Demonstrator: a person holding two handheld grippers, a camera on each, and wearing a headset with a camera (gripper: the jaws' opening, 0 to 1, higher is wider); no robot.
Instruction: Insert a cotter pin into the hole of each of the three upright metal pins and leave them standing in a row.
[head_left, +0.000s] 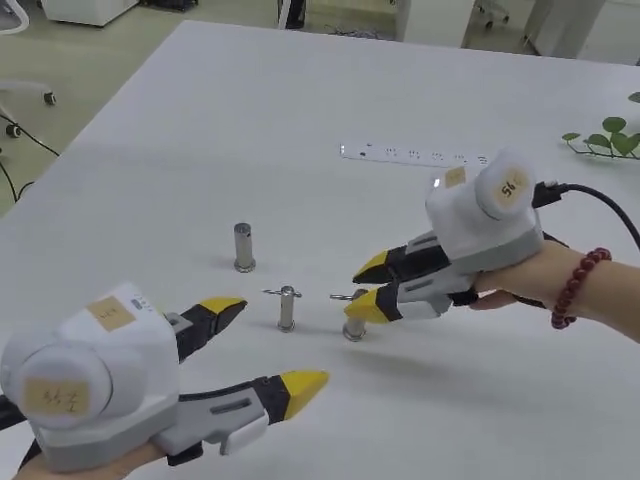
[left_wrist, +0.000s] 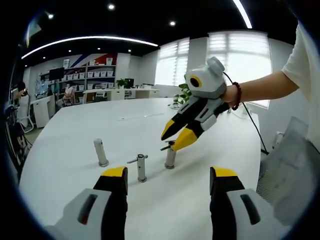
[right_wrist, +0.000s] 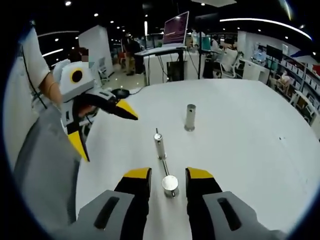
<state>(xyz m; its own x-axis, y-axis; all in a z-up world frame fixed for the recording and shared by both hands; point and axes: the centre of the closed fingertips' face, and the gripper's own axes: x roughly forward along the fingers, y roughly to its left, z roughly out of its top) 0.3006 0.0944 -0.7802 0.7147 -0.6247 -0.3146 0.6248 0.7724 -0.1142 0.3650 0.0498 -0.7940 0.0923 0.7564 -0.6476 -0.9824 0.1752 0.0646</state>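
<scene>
Right gripper (right_wrist: 168, 176): jaws slightly spread, straddling the nearest metal pin (right_wrist: 170, 185), nothing pinched.
Cotter pin (right_wrist: 165, 166): lies level at its top, pointing toward the middle pin (right_wrist: 159, 145).
Left gripper (head_left: 279, 340): wide open, farther off.

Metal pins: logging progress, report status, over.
Left gripper open, idle. Right gripper open astride nearest pin, cotter pin sticking from it. Middle pin done; far pin bare. Path unobstructed.

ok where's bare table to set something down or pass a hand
bare: the wide stretch behind the power strip, and left of the lone pin. crowded: middle pin and right pin by the right tool, left tool in front
</scene>
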